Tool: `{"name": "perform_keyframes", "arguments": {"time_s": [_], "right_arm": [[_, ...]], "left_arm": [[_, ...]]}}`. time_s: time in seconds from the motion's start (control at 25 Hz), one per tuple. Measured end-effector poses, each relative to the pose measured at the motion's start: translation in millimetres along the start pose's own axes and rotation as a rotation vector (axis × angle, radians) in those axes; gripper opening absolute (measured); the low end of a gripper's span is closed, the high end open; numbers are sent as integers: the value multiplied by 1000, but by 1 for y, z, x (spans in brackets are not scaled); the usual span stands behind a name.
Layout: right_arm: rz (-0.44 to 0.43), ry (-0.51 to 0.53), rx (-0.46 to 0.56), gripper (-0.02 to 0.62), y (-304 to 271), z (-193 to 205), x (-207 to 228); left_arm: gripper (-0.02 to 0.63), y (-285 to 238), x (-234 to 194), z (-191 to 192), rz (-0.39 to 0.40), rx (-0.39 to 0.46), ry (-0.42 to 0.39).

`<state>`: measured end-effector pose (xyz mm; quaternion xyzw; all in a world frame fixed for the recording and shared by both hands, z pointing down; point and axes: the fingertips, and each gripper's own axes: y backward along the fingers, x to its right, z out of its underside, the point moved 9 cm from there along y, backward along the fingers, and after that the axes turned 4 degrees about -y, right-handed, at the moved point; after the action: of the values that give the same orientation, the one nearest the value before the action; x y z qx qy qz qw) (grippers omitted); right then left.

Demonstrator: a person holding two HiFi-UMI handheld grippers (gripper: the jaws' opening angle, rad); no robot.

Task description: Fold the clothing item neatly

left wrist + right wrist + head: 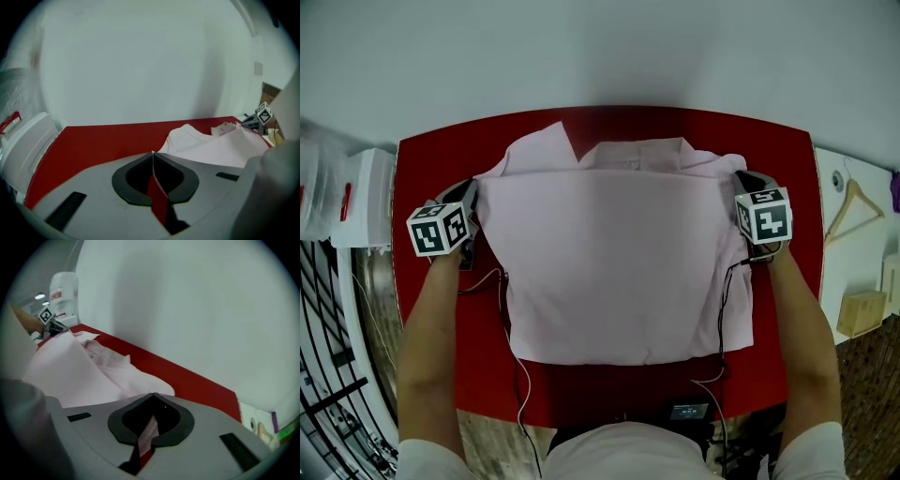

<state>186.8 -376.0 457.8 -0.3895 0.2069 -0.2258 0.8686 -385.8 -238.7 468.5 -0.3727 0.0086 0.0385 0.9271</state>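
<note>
Shirt (614,267) pinched by left gripper (474,195), right gripper (741,180), seemingly.

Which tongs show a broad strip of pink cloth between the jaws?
The right tongs: a wide pink band of the shirt shows in its jaw gap. The left tongs show mostly red table there, with only a thin pale edge.

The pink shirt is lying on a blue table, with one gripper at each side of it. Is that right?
Not quite. The table is red, not blue, as the head view shows. The rest holds: the pink shirt lies on it, with the left gripper at one side and the right gripper at the other.
</note>
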Motion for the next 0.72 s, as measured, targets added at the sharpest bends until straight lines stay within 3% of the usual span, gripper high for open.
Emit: {"name": "perform_keyframes", "arguments": {"time_s": [0.12, 0.24, 0.36, 0.48, 0.72], "right_arm": [[60, -69, -8, 15, -3, 5, 16], [7, -139, -12, 18, -3, 7, 17], [-60, -114, 19, 23, 4, 6, 12], [-116, -88, 40, 122, 21, 10, 13], [-207, -84, 8, 150, 60, 41, 4]], "left_arm": [[11, -5, -3, 4, -9, -4, 17], [12, -5, -3, 7, 26, -8, 25], [15, 3, -3, 5, 63, 7, 36], [69, 15, 3, 7, 120, 19, 32], [104, 49, 31, 29, 223, 17, 32]]}}
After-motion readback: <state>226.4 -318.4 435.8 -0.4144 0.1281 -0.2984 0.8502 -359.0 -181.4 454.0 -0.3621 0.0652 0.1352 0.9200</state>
